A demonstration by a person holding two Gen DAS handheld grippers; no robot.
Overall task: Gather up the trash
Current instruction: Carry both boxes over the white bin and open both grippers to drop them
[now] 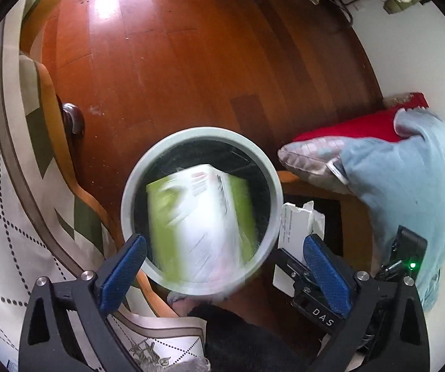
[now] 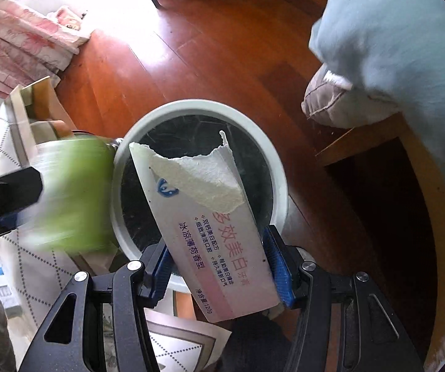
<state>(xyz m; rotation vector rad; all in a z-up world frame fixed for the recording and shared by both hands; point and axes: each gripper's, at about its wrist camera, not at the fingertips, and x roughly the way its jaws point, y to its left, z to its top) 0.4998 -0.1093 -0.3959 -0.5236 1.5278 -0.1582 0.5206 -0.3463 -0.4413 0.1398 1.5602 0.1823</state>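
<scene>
A round grey bin (image 1: 204, 131) with a dark liner stands on the wooden floor. My left gripper (image 1: 222, 241) is open above it, its blue pads (image 1: 126, 266) wide apart. A green-and-white box (image 1: 204, 217), blurred, shows inside the bin's mouth and touches neither pad. My right gripper (image 2: 216, 241) is shut on a torn white toothpaste box (image 2: 222, 248) with pink print, held tilted over the bin's rim (image 2: 197, 107). In the right wrist view the green box (image 2: 73, 192) is a blur at the left beside the left gripper's black body (image 2: 5, 192).
A patterned cloth (image 1: 2, 186) over wooden furniture stands close on the bin's left. On the right are a red cushion (image 1: 355, 127), a checked pillow (image 1: 309, 161) and a light-blue cloth (image 1: 408, 179) on a wooden stand. Bare wooden floor (image 1: 191, 62) lies beyond the bin.
</scene>
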